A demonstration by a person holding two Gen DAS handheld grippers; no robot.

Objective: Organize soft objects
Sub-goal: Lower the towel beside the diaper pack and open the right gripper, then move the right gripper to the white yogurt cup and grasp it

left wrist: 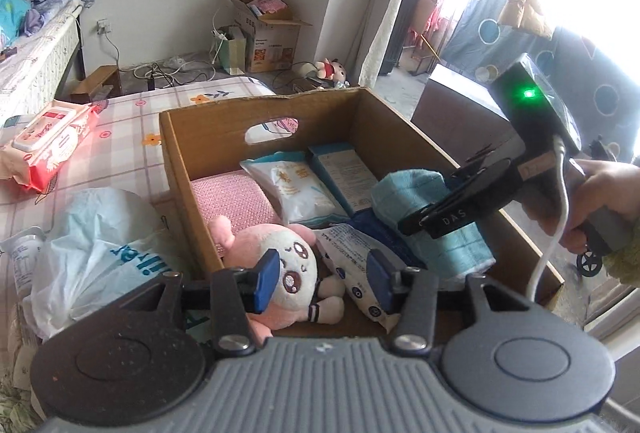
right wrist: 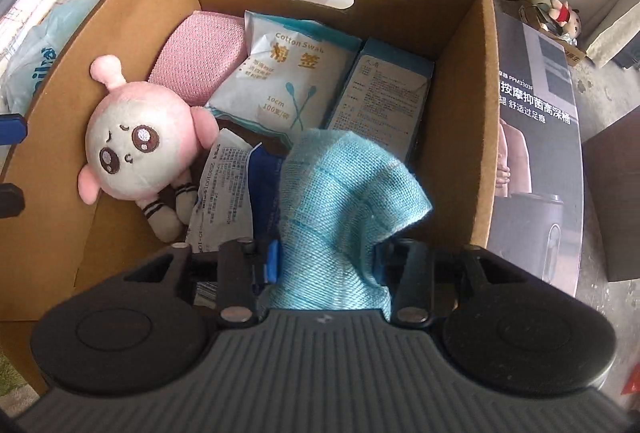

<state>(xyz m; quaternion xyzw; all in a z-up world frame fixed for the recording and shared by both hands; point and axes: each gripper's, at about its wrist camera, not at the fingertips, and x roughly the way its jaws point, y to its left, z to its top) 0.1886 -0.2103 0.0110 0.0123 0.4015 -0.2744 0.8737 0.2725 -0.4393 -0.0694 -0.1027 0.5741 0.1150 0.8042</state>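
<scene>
the box (right wrist: 484,121), an open cardboard carton with an oval handle hole in its far wall, sits on the bed (left wrist: 132,121). the right hand-held gripper (right wrist: 324,265) hangs over the box's near right part, its blue pads pressed into the sides of a folded teal towel (right wrist: 344,193); the jaws are narrowed onto the cloth. the towel's long axis runs straight out from the gripper toward the far wall, and its free end droops to the right. in the left wrist view the same towel (left wrist: 436,221) lies lengthwise along the box's right wall, with the right gripper (left wrist: 424,221) coming in from the right.

the left hand-held gripper (left wrist: 324,281) hovers at the box's near edge, jaws spread wide and holding nothing. between its pads shows the plush (left wrist: 288,265), a pink and white doll lying on the box floor by the left wall, face up, head toward the left wall and striped legs (right wrist: 168,209) pointing to the box's middle.

at the box's far side lie a pink sponge (right wrist: 196,61), a swab bag (right wrist: 288,73) and a blue carton (right wrist: 384,101), side by side from left to right. a white wipes pack (right wrist: 224,189) lies flat in the middle of the box, partly under the towel.

left of the box, on the bed, rest a plastic bag (left wrist: 100,241) and a red tissue pack (left wrist: 48,145).
</scene>
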